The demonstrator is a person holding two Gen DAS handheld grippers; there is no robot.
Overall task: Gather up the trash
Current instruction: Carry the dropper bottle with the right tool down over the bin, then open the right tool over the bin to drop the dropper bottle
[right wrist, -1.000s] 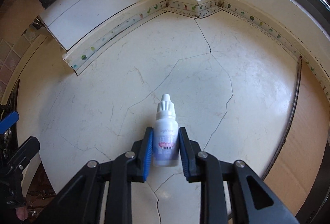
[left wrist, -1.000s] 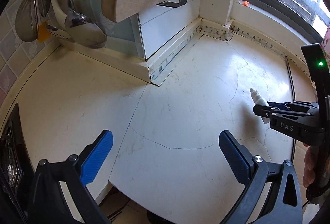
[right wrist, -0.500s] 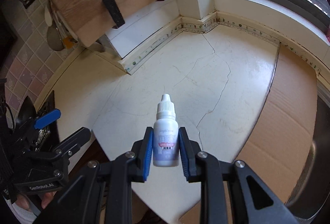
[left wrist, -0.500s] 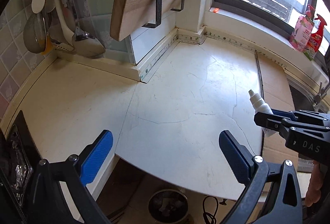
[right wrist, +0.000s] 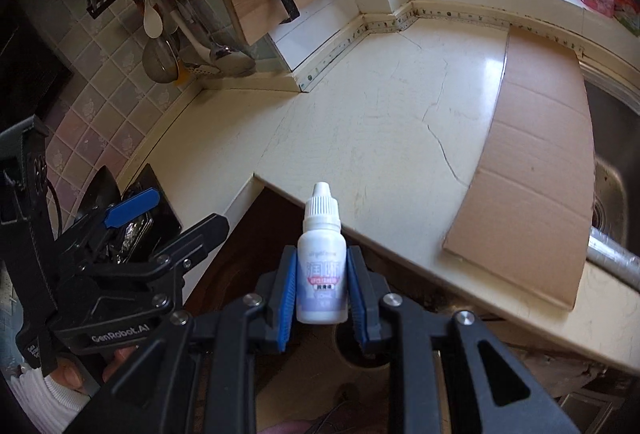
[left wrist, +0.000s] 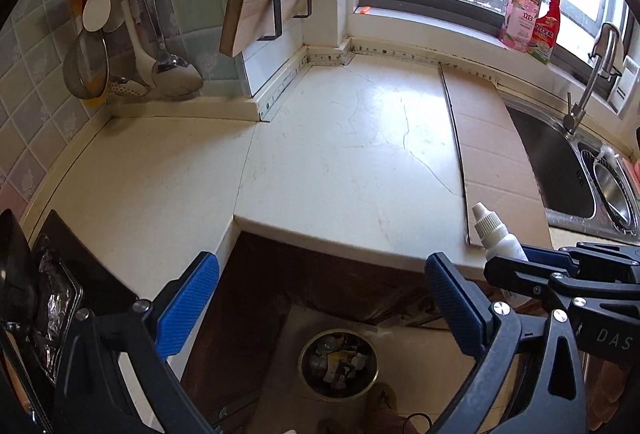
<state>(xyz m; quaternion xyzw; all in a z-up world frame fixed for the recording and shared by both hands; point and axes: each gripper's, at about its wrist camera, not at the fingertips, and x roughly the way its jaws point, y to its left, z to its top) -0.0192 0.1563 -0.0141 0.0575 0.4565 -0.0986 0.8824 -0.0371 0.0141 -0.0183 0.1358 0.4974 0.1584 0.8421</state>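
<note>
My right gripper (right wrist: 322,288) jaws clamp the dropper bottle (right wrist: 321,270) upright, off the tabletop's (left wrist: 340,170) front edge, over the floor bin (left wrist: 339,364). Left gripper (left wrist: 320,298) jaws wide, empty.

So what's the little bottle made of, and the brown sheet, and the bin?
The bottle looks like white, slightly see-through plastic with a ribbed cap and printed label. The brown sheet looks like matte cardboard: fold creases show. The bin seems shiny metal, judging by its glinting rim.
</note>
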